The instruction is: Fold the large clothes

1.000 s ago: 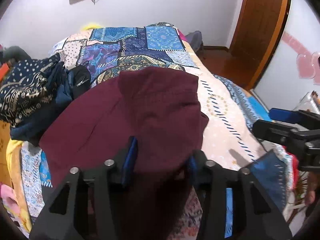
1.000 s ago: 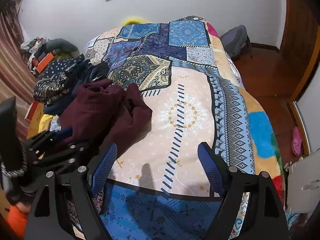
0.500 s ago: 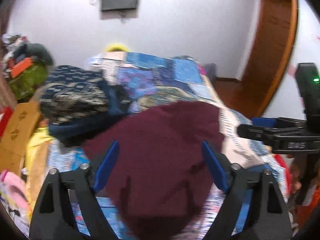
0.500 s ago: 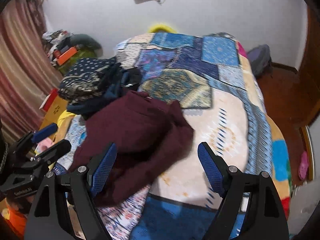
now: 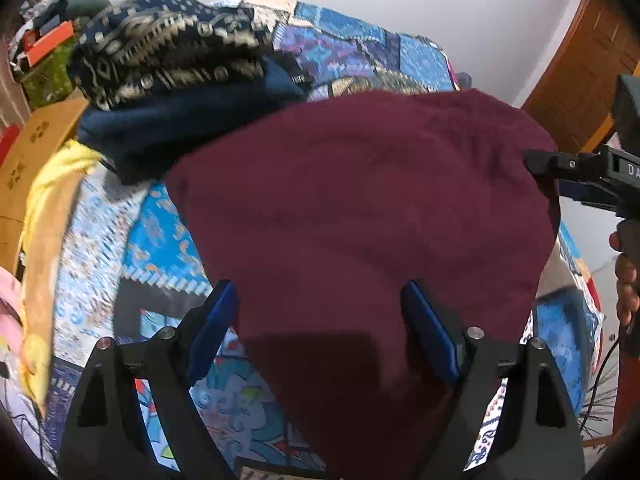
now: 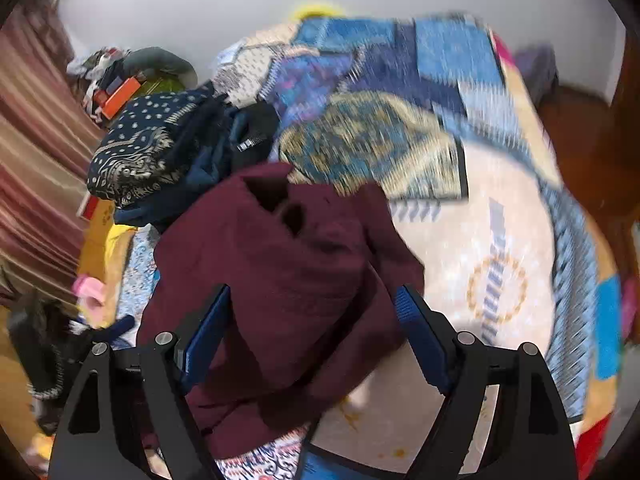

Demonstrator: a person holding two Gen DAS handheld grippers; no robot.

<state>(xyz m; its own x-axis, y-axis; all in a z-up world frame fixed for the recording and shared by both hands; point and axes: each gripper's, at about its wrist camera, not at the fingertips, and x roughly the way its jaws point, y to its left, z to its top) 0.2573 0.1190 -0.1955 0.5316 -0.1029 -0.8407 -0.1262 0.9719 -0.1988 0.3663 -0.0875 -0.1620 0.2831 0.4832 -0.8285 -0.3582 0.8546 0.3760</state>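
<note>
The maroon garment (image 6: 288,292) lies in a loose, rumpled heap on the near left part of the bed (image 6: 520,208), with a folded-over flap and a dark opening, perhaps the neck, toward its far end. Its long axis seems to run from the near edge of the bed away toward the headboard side, slightly leftward in the right wrist view. Both tools look down on it from the near edge. The left gripper (image 5: 320,320) has its fingers spread wide with nothing between them, the cloth (image 5: 360,208) lying beyond and beneath the gap. The right gripper (image 6: 312,328) is likewise wide open and holds nothing; in the left wrist view it shows at the garment's right border (image 5: 576,172), close to the cloth, though contact cannot be told. Neither hand seems clearly nearer; each sits over its own side of the heap.

Just beyond the garment on the left, touching or nearly so, sits a pile of dark patterned clothes (image 6: 160,156), which crowds that side. To the right the patchwork bedspread is bare, so my judgement is that spreading the garment rightward gives the most room.
</note>
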